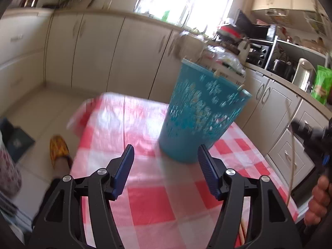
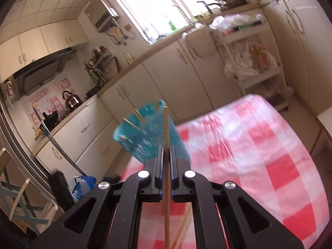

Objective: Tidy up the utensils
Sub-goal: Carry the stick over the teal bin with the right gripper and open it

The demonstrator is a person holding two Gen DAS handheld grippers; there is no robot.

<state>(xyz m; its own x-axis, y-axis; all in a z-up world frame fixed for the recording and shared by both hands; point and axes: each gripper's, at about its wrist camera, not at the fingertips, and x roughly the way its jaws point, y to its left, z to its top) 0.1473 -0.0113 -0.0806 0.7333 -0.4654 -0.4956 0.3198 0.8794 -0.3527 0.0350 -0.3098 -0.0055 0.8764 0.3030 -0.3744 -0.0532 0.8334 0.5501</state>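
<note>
Here the left tongs are spread with nothing between them, and a blue basket on the checked cloth is seen just ahead. A chopstick is clenched upright by the right tongs; its lower end is cut off. The basket's contents are blurred.

Checked tablecloth under teal holder

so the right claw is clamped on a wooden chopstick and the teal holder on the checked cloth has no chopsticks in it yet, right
Not quite. The right claw is clamped on a wooden chopstick, but the teal holder on the checked cloth already holds several chopsticks; their tips poke above its rim in the right wrist view.
</note>
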